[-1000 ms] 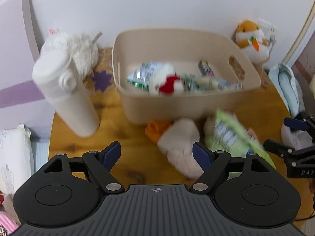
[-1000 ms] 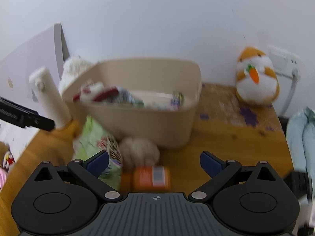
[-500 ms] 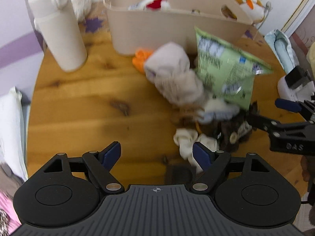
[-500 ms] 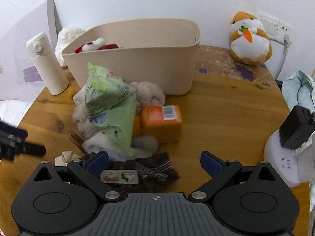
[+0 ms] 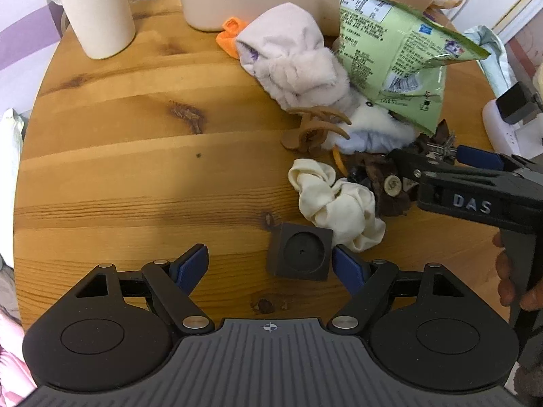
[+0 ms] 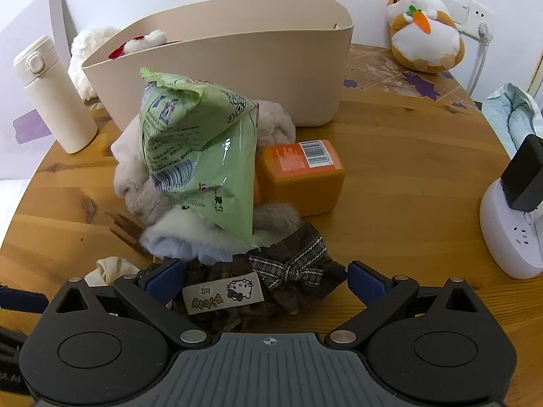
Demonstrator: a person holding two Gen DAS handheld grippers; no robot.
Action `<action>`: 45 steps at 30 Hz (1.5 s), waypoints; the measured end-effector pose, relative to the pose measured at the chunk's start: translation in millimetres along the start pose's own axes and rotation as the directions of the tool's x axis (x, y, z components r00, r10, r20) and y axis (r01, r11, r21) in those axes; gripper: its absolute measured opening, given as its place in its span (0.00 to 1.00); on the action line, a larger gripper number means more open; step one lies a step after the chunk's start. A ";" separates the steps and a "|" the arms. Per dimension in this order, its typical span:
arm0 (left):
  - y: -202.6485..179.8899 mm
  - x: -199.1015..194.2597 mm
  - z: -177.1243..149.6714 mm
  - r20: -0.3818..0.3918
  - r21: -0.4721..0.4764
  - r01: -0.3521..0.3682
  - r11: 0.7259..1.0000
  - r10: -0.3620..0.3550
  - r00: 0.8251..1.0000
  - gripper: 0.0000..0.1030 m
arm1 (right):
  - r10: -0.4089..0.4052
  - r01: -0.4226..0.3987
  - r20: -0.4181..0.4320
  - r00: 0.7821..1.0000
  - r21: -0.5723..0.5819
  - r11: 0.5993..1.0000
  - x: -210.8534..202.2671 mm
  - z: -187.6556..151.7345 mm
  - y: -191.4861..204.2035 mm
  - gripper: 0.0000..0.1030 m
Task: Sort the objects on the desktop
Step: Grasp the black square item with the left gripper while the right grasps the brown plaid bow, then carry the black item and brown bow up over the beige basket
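A pile lies on the round wooden table point(image 5: 135, 135): a green snack bag point(image 6: 200, 156), pale plush pieces point(image 5: 292, 57), an orange box point(image 6: 302, 173), a brown claw clip point(image 5: 315, 129), a cream scrunchie point(image 5: 336, 203) and a brown plaid bow with a Kitty tag point(image 6: 268, 288). A small dark square block point(image 5: 300, 251) sits between my open left gripper's point(image 5: 271, 266) fingers, near the right one. My right gripper point(image 6: 264, 279) is open around the brown bow and also shows in the left wrist view point(image 5: 441, 166).
A beige bin point(image 6: 237, 68) holding toys stands behind the pile. A white bottle point(image 6: 51, 95) is at the left. A hamster plush point(image 6: 424, 30) sits at the back right. A white power strip with a black plug point(image 6: 512, 217) is at the right edge.
Both grippers have dropped from bin height toward the table and pulled back. The left one now brackets the dark block; the right one now straddles the brown bow.
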State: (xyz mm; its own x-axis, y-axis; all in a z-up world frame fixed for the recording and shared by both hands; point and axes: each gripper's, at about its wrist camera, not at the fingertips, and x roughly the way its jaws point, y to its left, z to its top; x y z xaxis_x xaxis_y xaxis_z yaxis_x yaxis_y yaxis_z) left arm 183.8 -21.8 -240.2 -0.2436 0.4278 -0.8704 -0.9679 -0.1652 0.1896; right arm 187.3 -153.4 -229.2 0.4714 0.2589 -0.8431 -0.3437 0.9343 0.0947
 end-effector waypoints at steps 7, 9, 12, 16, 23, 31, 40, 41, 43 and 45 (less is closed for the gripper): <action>1.1 9.8 -0.3 -0.028 -0.032 -0.004 0.999 0.003 1.000 0.79 | 0.031 -0.026 -0.046 0.998 0.111 0.993 -2.9 -10.6 -19.2 1.00; 2.4 11.2 -1.2 -0.033 -0.047 -0.009 0.999 0.008 0.999 0.79 | 0.037 -0.030 -0.046 0.998 0.136 0.990 -4.5 -14.5 -23.3 1.00; 3.4 11.9 -1.4 -0.035 -0.056 -0.016 0.998 0.014 0.999 0.79 | 0.024 -0.017 -0.053 0.998 0.125 0.992 -7.7 -15.9 -22.6 1.00; 5.5 9.6 -1.3 -0.031 -0.075 -0.018 0.997 0.016 0.999 0.79 | -0.012 0.013 -0.059 0.998 0.003 1.000 -14.6 -17.1 -11.8 1.00; 2.4 8.0 -0.6 -0.024 -0.072 -0.026 0.997 0.024 0.999 0.79 | -0.010 0.008 -0.126 0.992 -0.019 1.000 -19.9 -22.6 -25.9 1.00; -13.1 13.2 3.6 -0.030 -0.062 -0.016 0.998 0.014 0.999 0.62 | -0.021 0.028 -0.114 0.993 0.053 0.998 -9.6 -23.6 -19.1 1.00; -4.6 13.3 3.8 -0.020 -0.042 -0.011 0.999 0.010 1.000 0.45 | -0.051 0.052 -0.109 0.993 0.008 0.999 -9.8 -35.3 -18.0 0.65; -3.1 13.0 3.8 -0.018 -0.046 -0.008 0.999 0.007 1.000 0.41 | -0.052 0.053 -0.106 0.993 0.008 0.999 -12.6 -36.0 -19.3 0.59; 0.6 12.4 4.4 -0.019 -0.058 0.002 0.998 -0.003 1.000 0.36 | -0.066 0.067 -0.104 0.992 0.005 0.998 -15.1 -36.4 -21.6 0.49; 4.5 12.0 5.6 -0.020 -0.071 0.017 0.997 -0.019 1.000 0.35 | -0.078 0.079 -0.103 0.992 0.006 0.997 -16.3 -35.9 -23.8 0.39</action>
State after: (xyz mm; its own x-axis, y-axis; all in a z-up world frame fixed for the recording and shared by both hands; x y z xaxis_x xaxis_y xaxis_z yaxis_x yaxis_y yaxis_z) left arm 176.2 -12.4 -247.2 -0.2240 0.4133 -0.8826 -0.9651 -0.2204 0.1418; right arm 158.6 -188.7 -236.7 0.4111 0.1584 -0.8977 -0.3002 0.9534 0.0307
